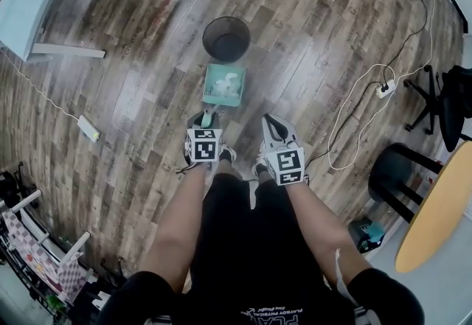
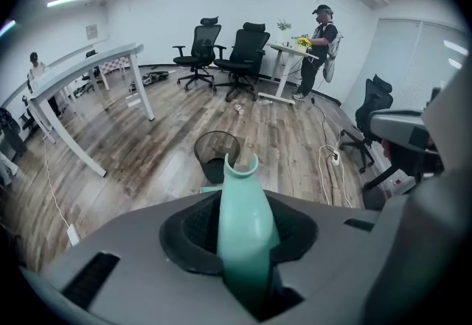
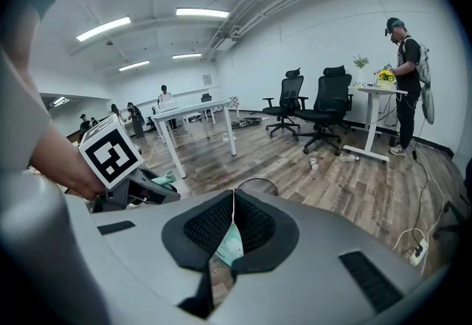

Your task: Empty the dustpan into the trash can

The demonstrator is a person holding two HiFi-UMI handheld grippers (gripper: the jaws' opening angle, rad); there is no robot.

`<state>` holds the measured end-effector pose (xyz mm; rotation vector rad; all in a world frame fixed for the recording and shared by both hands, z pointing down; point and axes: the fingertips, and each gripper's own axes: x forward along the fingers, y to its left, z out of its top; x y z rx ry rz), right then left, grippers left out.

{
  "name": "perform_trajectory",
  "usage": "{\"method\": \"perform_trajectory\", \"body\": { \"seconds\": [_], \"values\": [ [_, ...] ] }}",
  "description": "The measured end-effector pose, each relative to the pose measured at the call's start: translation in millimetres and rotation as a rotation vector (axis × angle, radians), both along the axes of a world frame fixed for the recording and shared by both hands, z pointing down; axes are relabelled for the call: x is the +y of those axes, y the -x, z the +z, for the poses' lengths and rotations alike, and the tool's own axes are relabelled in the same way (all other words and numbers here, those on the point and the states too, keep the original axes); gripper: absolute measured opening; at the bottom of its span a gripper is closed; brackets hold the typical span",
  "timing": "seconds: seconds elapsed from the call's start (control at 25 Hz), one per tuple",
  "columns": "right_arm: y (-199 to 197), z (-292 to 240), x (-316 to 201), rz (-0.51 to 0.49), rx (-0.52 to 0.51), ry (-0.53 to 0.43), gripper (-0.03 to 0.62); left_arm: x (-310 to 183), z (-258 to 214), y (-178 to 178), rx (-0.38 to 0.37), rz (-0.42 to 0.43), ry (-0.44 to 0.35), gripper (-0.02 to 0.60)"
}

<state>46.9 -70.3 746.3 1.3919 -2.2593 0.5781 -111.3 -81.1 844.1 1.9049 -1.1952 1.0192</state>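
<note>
A teal dustpan (image 1: 223,85) holding pale crumpled litter lies on the wood floor, just in front of the black mesh trash can (image 1: 226,37). My left gripper (image 1: 206,121) is shut on the dustpan's teal handle (image 2: 243,235), which runs up between the dark pads toward the trash can (image 2: 217,154). My right gripper (image 1: 269,124) hovers beside it on the right, shut, its pads meeting with nothing held (image 3: 234,205). In the right gripper view the left gripper (image 3: 151,187) shows at the left, and the trash can's rim (image 3: 254,183) peeks over the jaws.
A white power strip (image 1: 384,89) with looping cables lies at the right, near a black stool (image 1: 394,172) and a yellow round table (image 1: 439,217). A white desk's foot (image 1: 66,51) is at the left. Office chairs (image 2: 221,47) and a standing person (image 2: 317,43) are across the room.
</note>
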Motion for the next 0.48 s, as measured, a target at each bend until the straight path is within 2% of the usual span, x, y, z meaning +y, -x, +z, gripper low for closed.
{"method": "perform_trajectory", "body": {
  "seconds": [0.12, 0.32, 0.48],
  "values": [
    [0.8, -0.6, 3.9, -0.001, -0.005, 0.001, 0.025, -0.4, 1.7, -0.4, 0.007, -0.002, 0.013, 0.115],
    [-0.9, -0.8, 9.9, 0.006, -0.008, 0.003, 0.025, -1.8, 5.9, -2.6, 0.071, -0.028, 0.091, 0.156],
    [-1.1, -2.3, 14.2, 0.012, -0.014, 0.004, 0.025, 0.4, 7.5, 0.3, 0.024, -0.005, 0.075, 0.143]
  ]
}}
